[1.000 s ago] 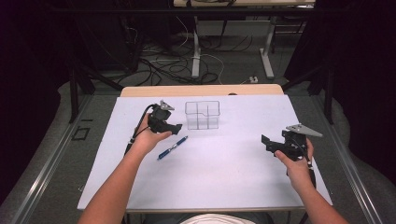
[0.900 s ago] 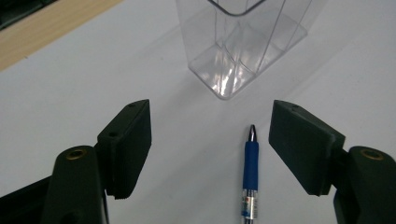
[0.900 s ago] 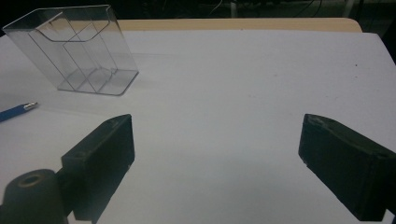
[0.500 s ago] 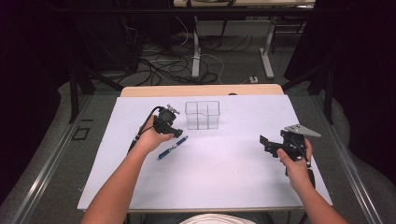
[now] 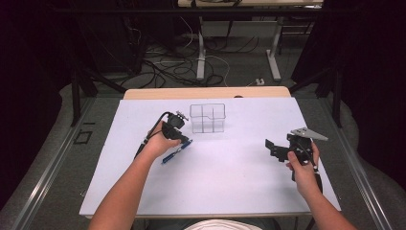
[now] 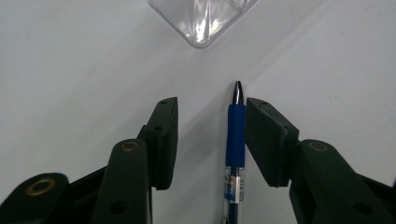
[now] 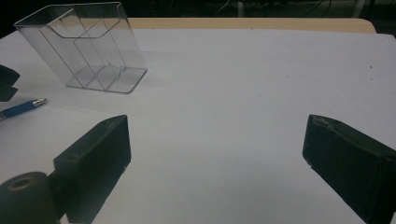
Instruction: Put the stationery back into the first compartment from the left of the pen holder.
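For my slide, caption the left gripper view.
Open left tongs straddle a blue pen lying on the white table, its tip toward a clear organiser.

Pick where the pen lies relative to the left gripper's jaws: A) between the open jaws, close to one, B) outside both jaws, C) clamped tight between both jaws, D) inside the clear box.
A: in the left gripper view the pen lies on the table between the left gripper's open jaws, close to one of them.
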Available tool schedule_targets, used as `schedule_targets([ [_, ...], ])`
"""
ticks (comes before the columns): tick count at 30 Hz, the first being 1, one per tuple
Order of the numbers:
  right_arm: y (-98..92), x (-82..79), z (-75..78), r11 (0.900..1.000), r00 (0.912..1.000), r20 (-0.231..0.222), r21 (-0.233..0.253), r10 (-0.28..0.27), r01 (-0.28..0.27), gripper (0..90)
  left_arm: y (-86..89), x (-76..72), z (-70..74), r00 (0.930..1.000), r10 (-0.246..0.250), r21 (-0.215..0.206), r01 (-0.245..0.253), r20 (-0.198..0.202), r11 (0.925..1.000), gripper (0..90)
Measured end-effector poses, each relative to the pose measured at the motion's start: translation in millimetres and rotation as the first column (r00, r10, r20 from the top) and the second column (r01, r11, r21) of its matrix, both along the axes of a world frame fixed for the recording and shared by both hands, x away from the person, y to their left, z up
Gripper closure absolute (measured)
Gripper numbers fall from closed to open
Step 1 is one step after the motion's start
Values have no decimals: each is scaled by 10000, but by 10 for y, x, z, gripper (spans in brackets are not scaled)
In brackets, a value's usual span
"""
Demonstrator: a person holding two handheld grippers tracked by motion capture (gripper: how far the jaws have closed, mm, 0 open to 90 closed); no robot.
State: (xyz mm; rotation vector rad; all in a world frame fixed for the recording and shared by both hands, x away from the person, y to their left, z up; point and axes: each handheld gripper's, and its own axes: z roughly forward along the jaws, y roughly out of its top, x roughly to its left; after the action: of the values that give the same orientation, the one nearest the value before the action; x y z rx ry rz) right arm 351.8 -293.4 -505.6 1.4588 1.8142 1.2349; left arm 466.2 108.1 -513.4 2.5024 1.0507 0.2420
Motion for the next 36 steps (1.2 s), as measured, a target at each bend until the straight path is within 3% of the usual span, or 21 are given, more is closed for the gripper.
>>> schedule_targets([
  [5,1,8,-11,9999,10000,35,-100,-39,39,74,-32,-16,-18,9993,16,-22,-17,-372,10000,634],
  [12,4,3,-8,10000,10000,-86,-52,-13,13,74,-65,-16,-48,9976,-107,258,125,-690,9996,693],
  [36,3,4,-8,9999,9999,-96,-126,55,-56,74,-108,-52,-150,9947,-237,675,306,-1004,9972,785],
])
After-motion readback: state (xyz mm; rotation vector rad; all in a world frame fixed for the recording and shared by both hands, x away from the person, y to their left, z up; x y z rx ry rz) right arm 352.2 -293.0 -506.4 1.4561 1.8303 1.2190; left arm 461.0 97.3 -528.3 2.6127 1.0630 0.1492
